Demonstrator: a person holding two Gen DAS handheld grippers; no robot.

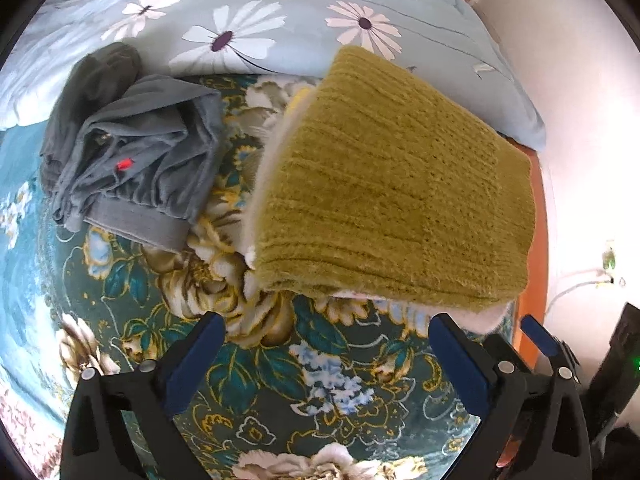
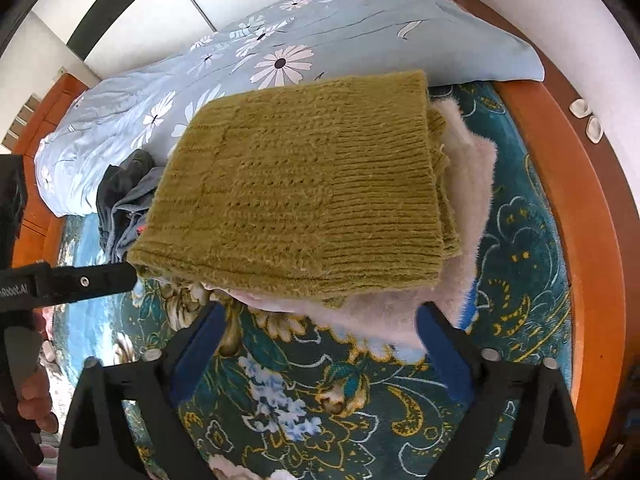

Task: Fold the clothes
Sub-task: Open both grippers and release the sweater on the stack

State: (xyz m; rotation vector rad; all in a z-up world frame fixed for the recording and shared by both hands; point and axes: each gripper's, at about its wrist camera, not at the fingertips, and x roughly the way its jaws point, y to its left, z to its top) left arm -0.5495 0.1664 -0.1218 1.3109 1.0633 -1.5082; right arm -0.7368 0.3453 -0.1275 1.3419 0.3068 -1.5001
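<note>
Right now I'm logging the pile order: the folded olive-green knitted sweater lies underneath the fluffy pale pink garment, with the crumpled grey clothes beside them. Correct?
Not quite: the folded olive-green knitted sweater lies on top of the fluffy pale pink garment, as the right wrist view shows. The crumpled grey clothes do lie beside them.

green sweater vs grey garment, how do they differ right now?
The green sweater is folded into a flat, squared block; the grey garment lies crumpled in a loose heap. The sweater is a ribbed knit; the grey one is smooth cloth with a plain waistband. The sweater sits on a pale fluffy garment; the grey one lies on the floral blanket. Neither gripper holds either one.
</note>
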